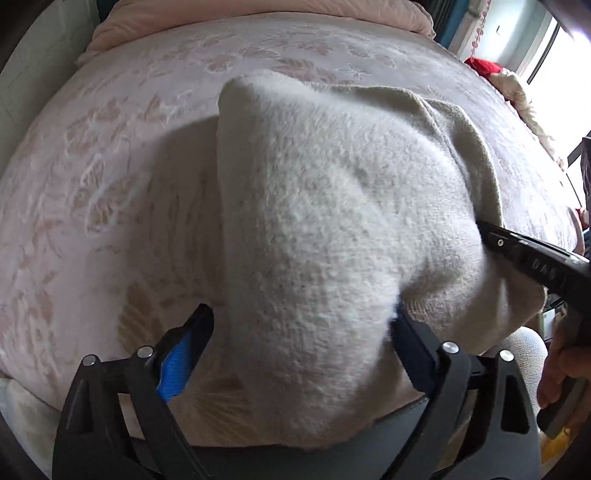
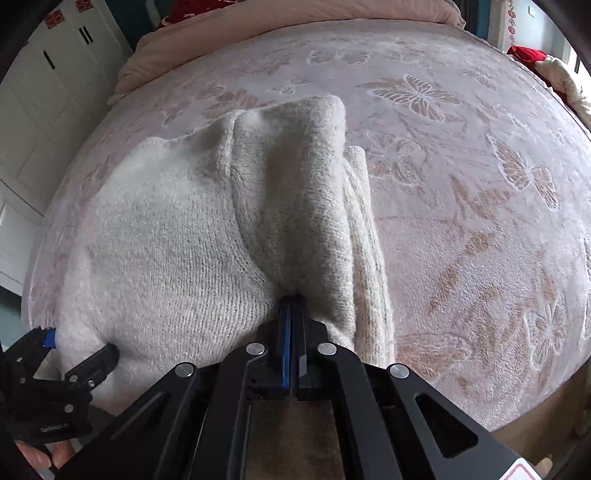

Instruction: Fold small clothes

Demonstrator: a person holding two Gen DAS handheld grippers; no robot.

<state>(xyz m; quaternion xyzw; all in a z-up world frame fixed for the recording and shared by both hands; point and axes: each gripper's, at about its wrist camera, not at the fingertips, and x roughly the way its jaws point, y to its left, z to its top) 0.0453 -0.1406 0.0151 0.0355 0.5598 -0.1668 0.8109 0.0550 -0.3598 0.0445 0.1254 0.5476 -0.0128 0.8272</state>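
A cream knitted sweater [image 1: 332, 221] lies partly folded on the pink bed cover, near the front edge. It also shows in the right wrist view [image 2: 177, 236]. My left gripper [image 1: 303, 325] is open, its fingers standing either side of the sweater's near end. It appears at the lower left of the right wrist view [image 2: 79, 347], still open around the hem. My right gripper [image 2: 291, 306] is shut on a raised fold of the sweater [image 2: 306, 206]. One of its fingers [image 1: 517, 251] reaches in from the right in the left wrist view.
The pink bed cover [image 2: 461, 192] with a butterfly pattern spreads far to the right and back. A rolled pink quilt [image 2: 295, 14] lies along the far edge. White cupboards [image 2: 48, 92] stand at the left. Red and cream cloths [image 2: 546, 62] sit at the far right.
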